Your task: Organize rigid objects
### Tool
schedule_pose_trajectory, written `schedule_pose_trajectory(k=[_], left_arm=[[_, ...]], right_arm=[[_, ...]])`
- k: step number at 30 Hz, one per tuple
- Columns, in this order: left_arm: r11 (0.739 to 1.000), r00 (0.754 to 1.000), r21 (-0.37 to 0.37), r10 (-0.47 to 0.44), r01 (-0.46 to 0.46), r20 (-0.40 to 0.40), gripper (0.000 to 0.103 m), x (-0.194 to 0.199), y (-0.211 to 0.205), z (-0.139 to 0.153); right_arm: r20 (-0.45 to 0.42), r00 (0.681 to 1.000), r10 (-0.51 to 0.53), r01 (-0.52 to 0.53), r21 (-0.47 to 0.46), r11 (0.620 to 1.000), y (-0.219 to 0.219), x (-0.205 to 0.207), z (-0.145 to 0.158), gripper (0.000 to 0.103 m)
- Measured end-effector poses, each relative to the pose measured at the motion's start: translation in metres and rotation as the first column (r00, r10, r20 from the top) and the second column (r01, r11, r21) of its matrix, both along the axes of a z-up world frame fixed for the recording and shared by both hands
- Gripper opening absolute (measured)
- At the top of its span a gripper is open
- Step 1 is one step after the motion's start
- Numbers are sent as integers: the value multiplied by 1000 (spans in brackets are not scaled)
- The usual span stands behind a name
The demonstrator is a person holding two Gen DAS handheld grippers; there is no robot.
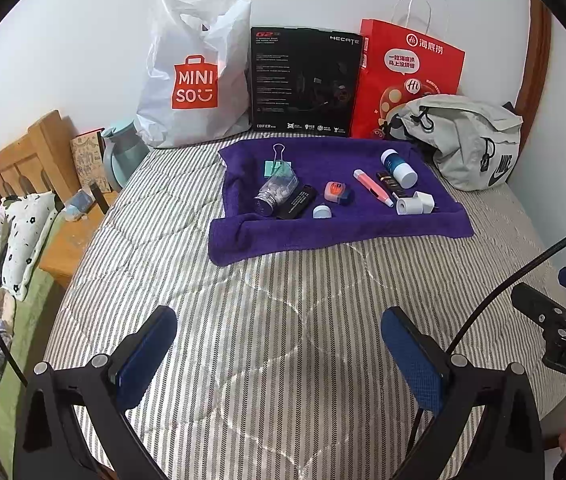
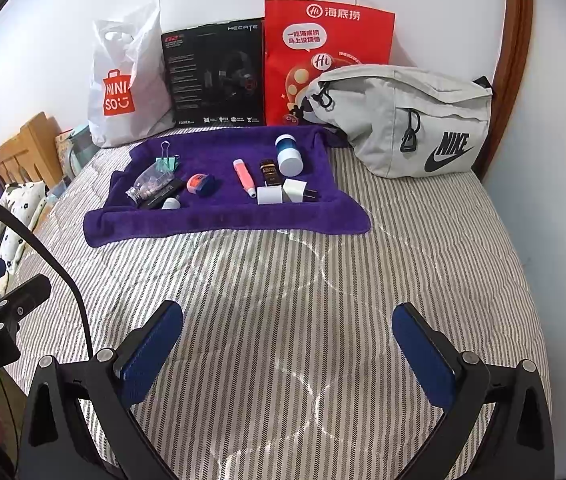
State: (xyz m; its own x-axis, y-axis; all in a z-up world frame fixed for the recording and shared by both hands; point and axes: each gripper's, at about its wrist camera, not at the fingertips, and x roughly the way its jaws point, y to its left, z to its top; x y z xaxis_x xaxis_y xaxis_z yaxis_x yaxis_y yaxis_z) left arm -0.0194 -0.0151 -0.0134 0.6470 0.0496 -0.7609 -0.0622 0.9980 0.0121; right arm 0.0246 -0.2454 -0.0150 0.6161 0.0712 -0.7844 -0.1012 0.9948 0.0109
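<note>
Small rigid items lie scattered on a purple towel [image 2: 219,220] mid-bed: clear jar [image 2: 149,184] on its side, mint binder clip [image 2: 167,160], pink pen [image 2: 243,178], white-capped blue bottle [image 2: 287,156], white plug adapter [image 2: 297,192]. Grey Nike pouch [image 2: 411,128] sits just right of towel. Left tool [image 1: 279,356] & right tool [image 2: 287,360] hover wide apart, empty, over striped bed [image 2: 283,300], well short of towel.

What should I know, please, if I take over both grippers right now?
Left gripper: open, holding nothing, above the striped bedding.
Right gripper: open, holding nothing, same height.
Things: all lie on the purple towel ahead, among them a clear plastic bottle, pink tube, white-capped blue jar, white plug adapter and teal binder clip.
Done: nothing visibly sorted.
Left: everything.
</note>
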Motion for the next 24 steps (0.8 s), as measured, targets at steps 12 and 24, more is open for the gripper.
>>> schedule_pose_trajectory(k=[12,24], left_arm=[[1000,1000,5,5,-5,-10,103,3,1,-2],[1000,1000,8,14,-14,-16,103,4,2,-4]], right_arm=[[2,1000,3,-3,4,1000,1,2,0,103],[-1,1000,2,-2,1,1000,2,2,0,103]])
